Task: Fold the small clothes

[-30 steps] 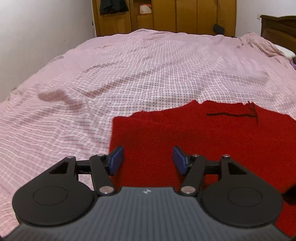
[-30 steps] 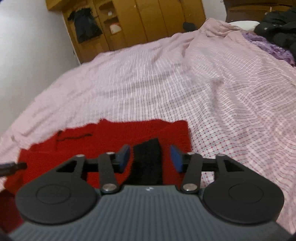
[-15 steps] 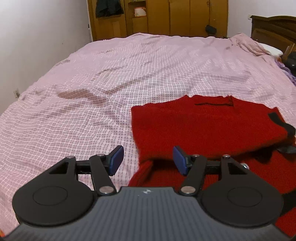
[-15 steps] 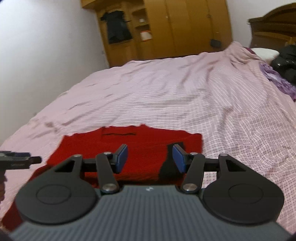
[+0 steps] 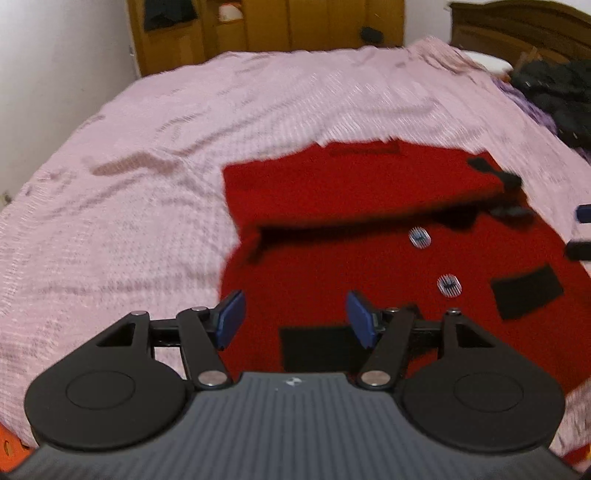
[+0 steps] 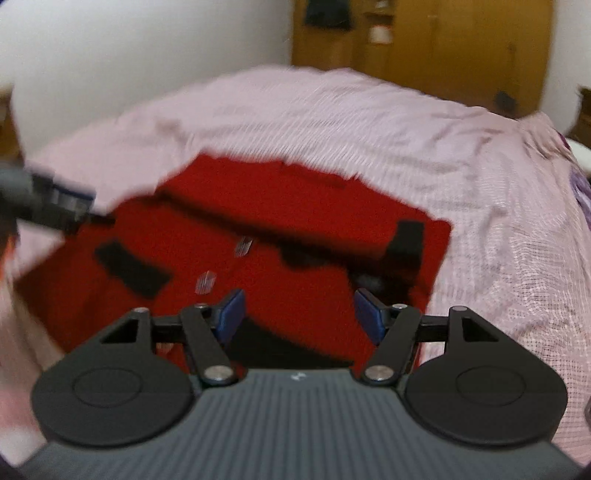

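A small red knitted garment (image 5: pixel 354 206) with black patches and two pale buttons lies on the bed, its far part folded over the near part. It also shows in the right wrist view (image 6: pixel 295 236). My left gripper (image 5: pixel 293 319) is open and empty above the garment's near left edge. My right gripper (image 6: pixel 299 314) is open and empty above its near right part. The left gripper's tip shows at the left of the right wrist view (image 6: pixel 55 203). Both views are blurred.
The pink checked bedsheet (image 5: pixel 147 155) covers the wide bed. A wooden wardrobe (image 5: pixel 277 29) stands beyond the bed. A dark headboard (image 5: pixel 517 26) and a pile of dark clothes (image 5: pixel 554 96) are at the far right. A white wall (image 6: pixel 110 44) is at the left.
Both grippers have pulled back and risen away from the folded far edge. The garment's near half with buttons and black patches has come into view.
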### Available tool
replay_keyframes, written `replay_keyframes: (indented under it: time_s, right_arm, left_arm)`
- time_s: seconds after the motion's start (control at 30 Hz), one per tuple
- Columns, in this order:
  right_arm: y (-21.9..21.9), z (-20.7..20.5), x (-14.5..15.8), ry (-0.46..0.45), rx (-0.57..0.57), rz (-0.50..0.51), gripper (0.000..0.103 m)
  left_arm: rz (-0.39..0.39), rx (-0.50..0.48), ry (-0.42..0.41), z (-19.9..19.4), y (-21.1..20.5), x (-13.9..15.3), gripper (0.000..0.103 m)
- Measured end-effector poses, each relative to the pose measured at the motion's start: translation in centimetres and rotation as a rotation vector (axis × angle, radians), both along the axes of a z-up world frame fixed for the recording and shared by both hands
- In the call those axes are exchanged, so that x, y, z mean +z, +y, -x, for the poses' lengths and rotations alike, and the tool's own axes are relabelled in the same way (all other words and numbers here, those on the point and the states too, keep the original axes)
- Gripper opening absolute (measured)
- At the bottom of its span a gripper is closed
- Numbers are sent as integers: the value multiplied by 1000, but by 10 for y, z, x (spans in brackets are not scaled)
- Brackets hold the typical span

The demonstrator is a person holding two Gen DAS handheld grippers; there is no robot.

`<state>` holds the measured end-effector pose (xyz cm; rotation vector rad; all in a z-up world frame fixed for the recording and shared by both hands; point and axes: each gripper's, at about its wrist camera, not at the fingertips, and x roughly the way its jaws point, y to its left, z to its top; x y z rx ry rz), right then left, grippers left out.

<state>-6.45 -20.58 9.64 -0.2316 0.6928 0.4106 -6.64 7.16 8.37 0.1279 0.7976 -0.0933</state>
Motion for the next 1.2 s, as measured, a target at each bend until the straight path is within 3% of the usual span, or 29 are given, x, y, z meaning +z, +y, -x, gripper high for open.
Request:
replay_keyframes:
  time_s: [0.33,0.5,0.77,0.97,1.2]
  right_arm:
    - [41,40,-40,113,265,181,67]
    - [61,60,-55,144,377,301,67]
    - [81,77,-81,107,422,498,67]
    - [77,76,-70,28,357,493,67]
    - [63,72,-59,40,318,410,67]
  left_arm:
    - [12,-35,108,27,-11,-35,68]
    - [-15,-43,98,37,-13,-37,68]
    - [6,-39,98,39,-12,-37,68]
    - [14,-38,99,40,-9,-36,68]
    - [22,-53,104,39,-11,-36,68]
